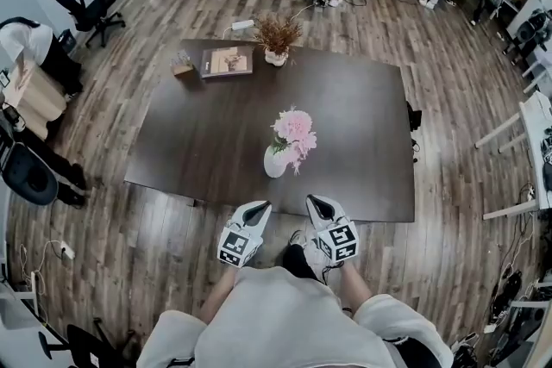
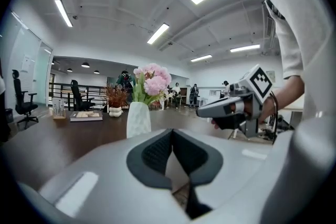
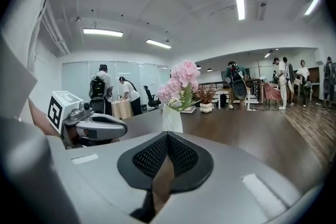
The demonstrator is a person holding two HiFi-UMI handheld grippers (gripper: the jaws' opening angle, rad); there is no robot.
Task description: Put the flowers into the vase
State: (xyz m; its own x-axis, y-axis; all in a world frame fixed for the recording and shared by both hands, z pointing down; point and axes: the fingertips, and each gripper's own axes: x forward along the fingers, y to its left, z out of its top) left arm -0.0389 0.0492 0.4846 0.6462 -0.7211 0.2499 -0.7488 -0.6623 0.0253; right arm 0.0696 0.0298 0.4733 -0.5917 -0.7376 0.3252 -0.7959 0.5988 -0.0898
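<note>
Pink flowers [image 1: 295, 129]: standing in the white vase [image 1: 276, 161] on the bench [image 1: 198, 142] (job looks done). My left gripper [image 1: 259, 208] and right gripper [image 1: 319, 204]: jaws pressed together, empty, near the vase; best backed off without nudging it.

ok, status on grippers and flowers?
Left gripper and right gripper shut, empty. Pink flowers in white ribbed vase on dark table. Nothing in the way.
</note>
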